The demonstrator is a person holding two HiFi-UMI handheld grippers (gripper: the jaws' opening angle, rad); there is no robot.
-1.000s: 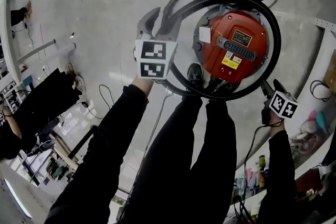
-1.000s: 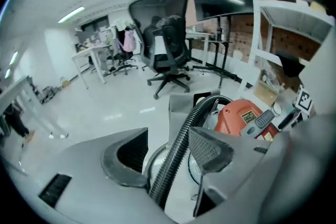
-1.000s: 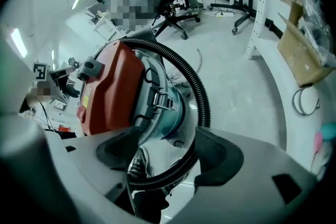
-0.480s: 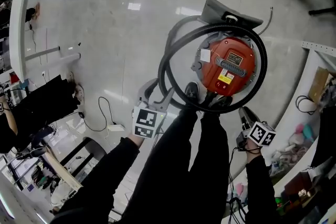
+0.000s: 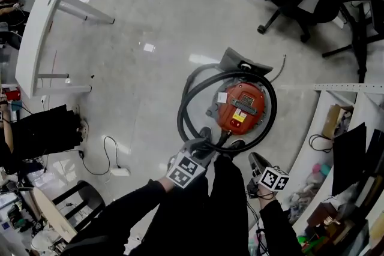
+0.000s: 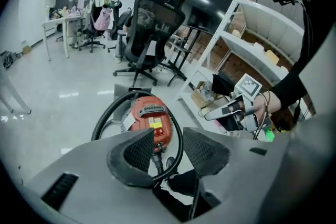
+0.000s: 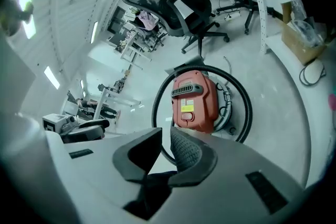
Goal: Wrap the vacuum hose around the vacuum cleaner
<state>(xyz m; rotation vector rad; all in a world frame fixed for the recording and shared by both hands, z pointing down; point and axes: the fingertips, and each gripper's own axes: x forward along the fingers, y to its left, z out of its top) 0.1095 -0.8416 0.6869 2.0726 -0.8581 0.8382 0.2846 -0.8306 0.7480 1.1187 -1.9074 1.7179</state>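
Two empty hand-held grippers have risen clear since a second ago. The left hand-held gripper (image 5: 201, 145) has just narrowed to part-open. On the floor (image 5: 150, 21), the black hose (image 5: 183, 111) rings the red vacuum cleaner (image 5: 240, 112): wrapping looks finished. The right hand-held gripper (image 5: 255, 160) has just closed, jaws all but touching.

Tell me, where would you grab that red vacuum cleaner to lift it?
Grip the dark handle on top of the red vacuum cleaner, coming straight down with the jaws across it. It faces up and looks narrow enough to pinch, while the hose rings the sides and would likely get in the way.
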